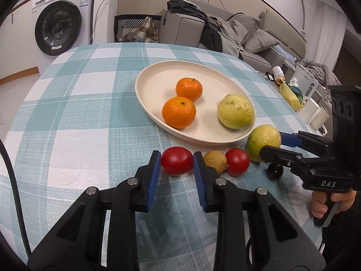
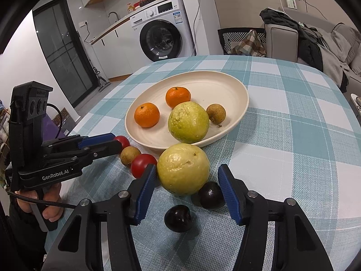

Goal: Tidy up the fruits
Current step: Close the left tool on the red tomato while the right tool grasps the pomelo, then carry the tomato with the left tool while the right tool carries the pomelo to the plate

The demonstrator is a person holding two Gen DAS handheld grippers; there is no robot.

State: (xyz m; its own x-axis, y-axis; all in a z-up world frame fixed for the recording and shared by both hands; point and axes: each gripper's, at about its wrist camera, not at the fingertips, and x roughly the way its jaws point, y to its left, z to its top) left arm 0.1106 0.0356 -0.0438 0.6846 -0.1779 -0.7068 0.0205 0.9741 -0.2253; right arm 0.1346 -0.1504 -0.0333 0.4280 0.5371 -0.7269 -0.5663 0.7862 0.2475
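The left gripper (image 1: 177, 161) has its blue pads closed against the two sides of a red tomato (image 1: 177, 160) that sits on the checked tablecloth (image 1: 79, 113), just in front of the cream plate (image 1: 158, 76). The tomato is not yet lifted. It looks smooth, glossy and light, with a thin skin (a hard squeeze would likely bruise or split it), so a gentle hold across its widest part, as now, seems right.

The right gripper (image 2: 187, 176) stands partly open around a big yellow-green guava (image 2: 183, 169) on the cloth beside the plate's near rim. In its own view one pad lies against the fruit's side while the other stands apart, so it has no hold. In the left wrist view the fingers look closer to the fruit, but I go by the nearer view. The guava looks firm, heavier and slightly rough, so it should slip less. A hold across its middle suits it best.

Already on the plate lie two oranges (image 2: 146, 114), another guava (image 2: 188, 122) and a small brown fruit (image 2: 216, 112). Still on the cloth are a second tomato (image 2: 143, 165), another small brown fruit (image 2: 130, 155) and two dark plums (image 2: 178, 218), near the guava.
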